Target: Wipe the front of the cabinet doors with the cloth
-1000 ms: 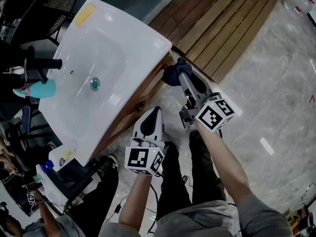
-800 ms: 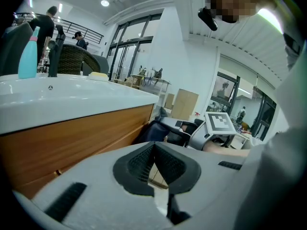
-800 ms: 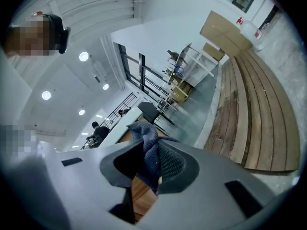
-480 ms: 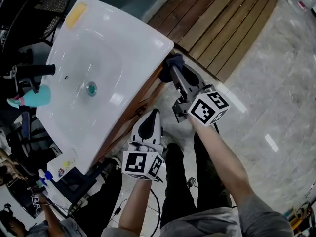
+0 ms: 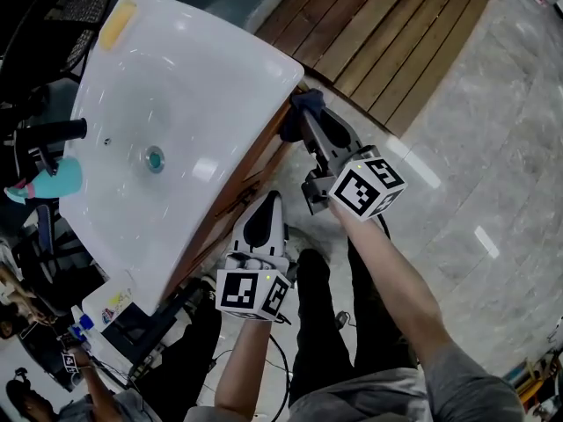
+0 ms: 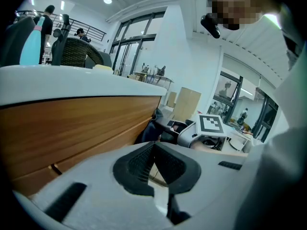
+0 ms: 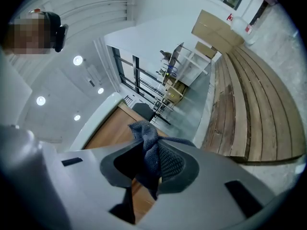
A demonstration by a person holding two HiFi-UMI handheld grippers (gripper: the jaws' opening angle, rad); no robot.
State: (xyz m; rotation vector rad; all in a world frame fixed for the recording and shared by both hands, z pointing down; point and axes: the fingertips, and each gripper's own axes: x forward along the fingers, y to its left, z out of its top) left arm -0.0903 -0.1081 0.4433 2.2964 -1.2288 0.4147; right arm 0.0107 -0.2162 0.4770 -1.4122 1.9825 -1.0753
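Some cloth (image 7: 144,131) hidden inside right gripper (image 7: 146,164).

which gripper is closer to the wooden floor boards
Right. The right gripper, holding the cloth, is at the cabinet corner beside the boards; the left gripper is farther back.

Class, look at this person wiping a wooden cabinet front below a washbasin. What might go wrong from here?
1. The cloth is only a narrow bunch pinched in the right tool; it may slip out, or the hard jaw tips may scrape the cabinet front.
2. The cloth sits just under the overhanging corner of the basin, so an upward stroke may knock it.
3. The left tool, shut and empty, hangs near the cabinet and might bump it.
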